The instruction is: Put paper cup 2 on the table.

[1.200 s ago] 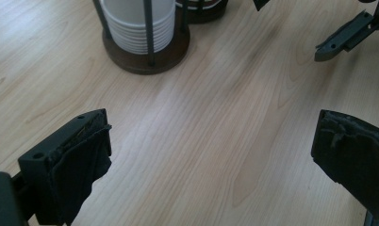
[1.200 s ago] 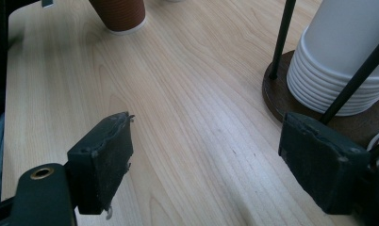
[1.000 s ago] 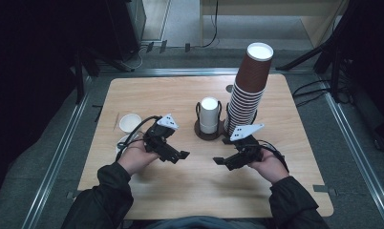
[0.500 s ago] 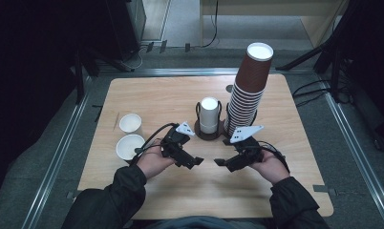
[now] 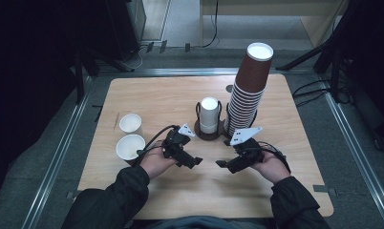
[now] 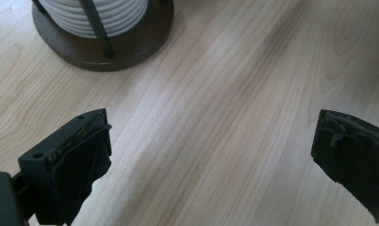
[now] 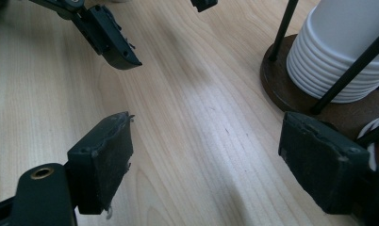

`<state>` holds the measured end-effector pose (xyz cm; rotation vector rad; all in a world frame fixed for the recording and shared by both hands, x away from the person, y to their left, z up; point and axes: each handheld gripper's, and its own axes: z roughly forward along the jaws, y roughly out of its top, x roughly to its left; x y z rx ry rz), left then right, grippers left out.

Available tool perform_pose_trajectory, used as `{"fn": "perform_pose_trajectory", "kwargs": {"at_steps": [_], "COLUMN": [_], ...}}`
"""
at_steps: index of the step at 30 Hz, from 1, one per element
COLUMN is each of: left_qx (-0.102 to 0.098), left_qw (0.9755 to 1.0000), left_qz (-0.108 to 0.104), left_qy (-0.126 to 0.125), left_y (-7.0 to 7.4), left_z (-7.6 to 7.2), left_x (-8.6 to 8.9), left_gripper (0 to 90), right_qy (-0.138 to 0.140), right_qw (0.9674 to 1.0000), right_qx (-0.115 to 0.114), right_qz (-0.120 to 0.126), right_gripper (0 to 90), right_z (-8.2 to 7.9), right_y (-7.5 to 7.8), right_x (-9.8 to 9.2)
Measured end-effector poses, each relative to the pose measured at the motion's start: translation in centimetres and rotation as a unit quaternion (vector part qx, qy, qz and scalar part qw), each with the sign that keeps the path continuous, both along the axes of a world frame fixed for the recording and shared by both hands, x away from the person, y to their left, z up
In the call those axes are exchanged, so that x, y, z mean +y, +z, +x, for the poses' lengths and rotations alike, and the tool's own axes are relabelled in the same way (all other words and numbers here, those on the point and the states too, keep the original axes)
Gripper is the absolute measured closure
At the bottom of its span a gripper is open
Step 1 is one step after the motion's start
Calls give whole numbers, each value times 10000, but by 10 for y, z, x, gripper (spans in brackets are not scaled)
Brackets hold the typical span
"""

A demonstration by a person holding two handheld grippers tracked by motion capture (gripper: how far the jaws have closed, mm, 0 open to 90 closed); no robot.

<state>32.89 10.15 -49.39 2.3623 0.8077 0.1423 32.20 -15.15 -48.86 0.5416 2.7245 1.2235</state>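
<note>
Both tools, left [image 5: 196, 162] and right [image 5: 222, 163], gape empty; white cup stack [image 6: 95, 16] cropped.

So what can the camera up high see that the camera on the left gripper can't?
High view alone: two small white cups at the table's left, the tall brown cup stack, both hands and the right gripper. Left gripper view alone: its own two black jaws standing wide apart over bare wood, up close. Shared: the wooden table and the round brown holder of white cups.
</note>
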Motion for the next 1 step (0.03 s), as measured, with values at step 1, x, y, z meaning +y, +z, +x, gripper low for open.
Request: {"fn": "perform_pose_trajectory", "kwargs": {"at_steps": [1], "left_qx": [6], "left_qw": [10000], "left_qz": [5], "left_qy": [10], "left_y": [-1], "left_z": [0], "left_x": [0], "left_gripper": [0], "right_qy": [11], "right_qw": [10000], "right_qx": [-27], "right_qz": [0], "right_gripper": [182], "right_z": [0], "right_y": [0], "right_x": [0]}}
